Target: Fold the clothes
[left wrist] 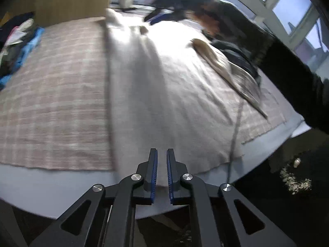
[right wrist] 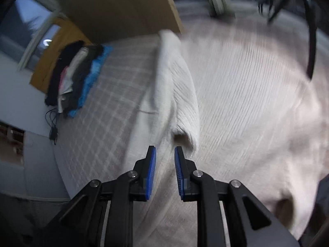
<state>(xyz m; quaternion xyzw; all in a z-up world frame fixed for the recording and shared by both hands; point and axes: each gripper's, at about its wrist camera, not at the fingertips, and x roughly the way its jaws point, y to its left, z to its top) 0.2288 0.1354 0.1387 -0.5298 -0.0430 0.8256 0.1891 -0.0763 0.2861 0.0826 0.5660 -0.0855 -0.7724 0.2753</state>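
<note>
1. My left gripper hangs over the near edge of the sweater, tilted down at it. Its jaws stand a narrow gap apart, with nothing between the blue pads; I grip nothing with it.
2. My right gripper also points down at the sweater. Its jaws stand a little wider than the left ones, and no cloth is pinched between its pads.
3. The sweater is a cream ribbed knit, spread flat on a checked blanket that covers the bed.
4. One sleeve is folded over the body and runs down toward my right gripper; its cuff end lies just beyond the right fingertips, not touching them.
5. In the left view, the sweater's hem reaches the near edge of the blanket, just ahead of my left fingertips.
6. A person in a dark sleeve leans in from the right of the left view, above the far side of the sweater; that part is blurred.
7. A pile of clothes, dark, white and blue, lies at the far left edge of the blanket, well apart from the sweater.
8. A wooden headboard stands behind the bed, with windows beyond.
</note>
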